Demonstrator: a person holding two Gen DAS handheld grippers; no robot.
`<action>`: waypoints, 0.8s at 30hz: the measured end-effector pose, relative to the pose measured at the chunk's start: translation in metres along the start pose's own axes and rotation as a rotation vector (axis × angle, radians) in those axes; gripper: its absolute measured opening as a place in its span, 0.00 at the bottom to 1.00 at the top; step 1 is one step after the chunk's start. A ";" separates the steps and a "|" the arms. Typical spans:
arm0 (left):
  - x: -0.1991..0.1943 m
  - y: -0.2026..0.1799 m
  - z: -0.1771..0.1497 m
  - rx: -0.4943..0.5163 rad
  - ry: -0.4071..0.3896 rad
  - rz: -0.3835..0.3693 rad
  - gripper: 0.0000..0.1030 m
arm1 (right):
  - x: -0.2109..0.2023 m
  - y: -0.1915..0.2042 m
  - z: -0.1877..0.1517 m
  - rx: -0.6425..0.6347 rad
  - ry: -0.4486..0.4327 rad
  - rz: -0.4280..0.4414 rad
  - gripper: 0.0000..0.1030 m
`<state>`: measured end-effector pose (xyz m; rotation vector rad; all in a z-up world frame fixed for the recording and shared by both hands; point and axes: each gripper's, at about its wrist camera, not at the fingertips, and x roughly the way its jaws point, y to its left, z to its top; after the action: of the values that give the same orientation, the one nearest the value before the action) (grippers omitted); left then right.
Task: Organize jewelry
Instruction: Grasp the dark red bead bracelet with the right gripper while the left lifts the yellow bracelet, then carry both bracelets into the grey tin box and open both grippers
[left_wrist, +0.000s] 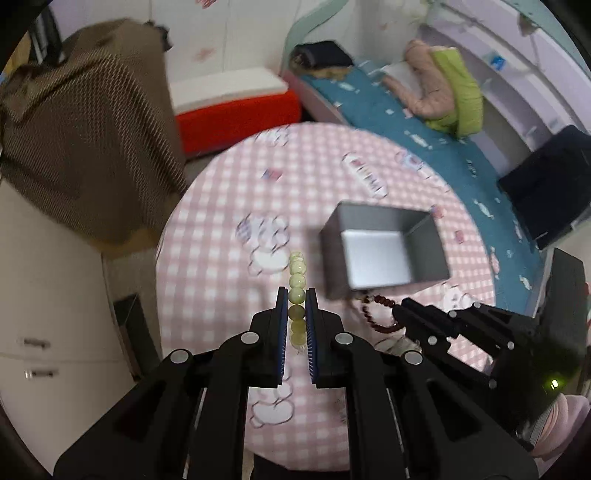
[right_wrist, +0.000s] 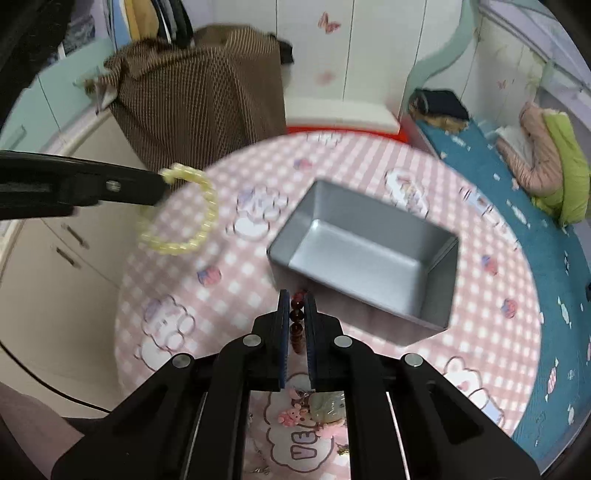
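My left gripper (left_wrist: 296, 297) is shut on a pale green bead bracelet (left_wrist: 297, 280) and holds it in the air left of the grey metal box (left_wrist: 424, 240). In the right wrist view the bracelet (right_wrist: 207, 218) hangs as a ring from the left gripper (right_wrist: 162, 181) above the table's left side. My right gripper (right_wrist: 296, 299) is shut on a dark red bead bracelet (right_wrist: 296, 315), just in front of the box's (right_wrist: 439, 280) near corner. In the left wrist view the red bracelet (left_wrist: 373, 310) dangles from the right gripper (left_wrist: 397, 314). The box is open and empty.
A round table with a pink checked cloth (right_wrist: 221, 288) holds the box. Small charms and a pale stone piece (right_wrist: 325, 406) lie near the front edge. A brown covered object (right_wrist: 199, 92) stands behind left, a bed with a blue sheet (right_wrist: 554, 258) on the right.
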<state>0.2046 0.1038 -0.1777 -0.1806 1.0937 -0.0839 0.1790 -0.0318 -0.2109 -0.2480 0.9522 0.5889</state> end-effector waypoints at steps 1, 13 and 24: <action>-0.001 -0.003 0.004 0.007 -0.009 -0.010 0.09 | -0.008 -0.001 0.003 0.008 -0.019 -0.004 0.06; 0.009 -0.052 0.040 0.110 -0.026 -0.174 0.09 | -0.061 -0.040 0.027 0.174 -0.198 -0.110 0.06; 0.083 -0.073 0.054 0.134 0.086 -0.186 0.09 | -0.058 -0.077 0.022 0.278 -0.193 -0.186 0.06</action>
<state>0.2922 0.0249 -0.2125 -0.1590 1.1512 -0.3330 0.2131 -0.1056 -0.1552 -0.0288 0.8030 0.2989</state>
